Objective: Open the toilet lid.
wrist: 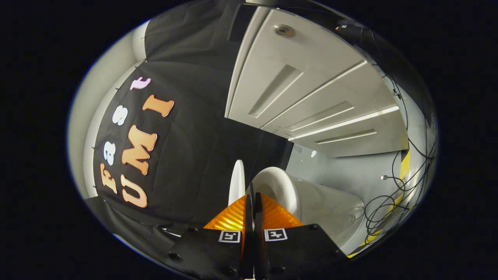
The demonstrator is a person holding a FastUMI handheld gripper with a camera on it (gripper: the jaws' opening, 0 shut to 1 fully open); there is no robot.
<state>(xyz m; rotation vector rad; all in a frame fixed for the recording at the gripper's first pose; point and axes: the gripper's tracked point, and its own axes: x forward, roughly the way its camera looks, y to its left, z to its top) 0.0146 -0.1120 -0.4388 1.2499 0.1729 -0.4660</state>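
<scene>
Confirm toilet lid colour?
White, plain, same as the bowl; the toilet lid shows best in the gripper view, just beyond the shut gripper.

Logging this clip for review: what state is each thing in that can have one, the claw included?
Claw: shut, fingers pressed together with nothing between them.
Toilet lid: raised clear of the bowl, just beyond the fingertips.
Toilet bowl: uncovered, rim exposed.
Cables: loose, tangled on the floor beside the toilet.
</scene>
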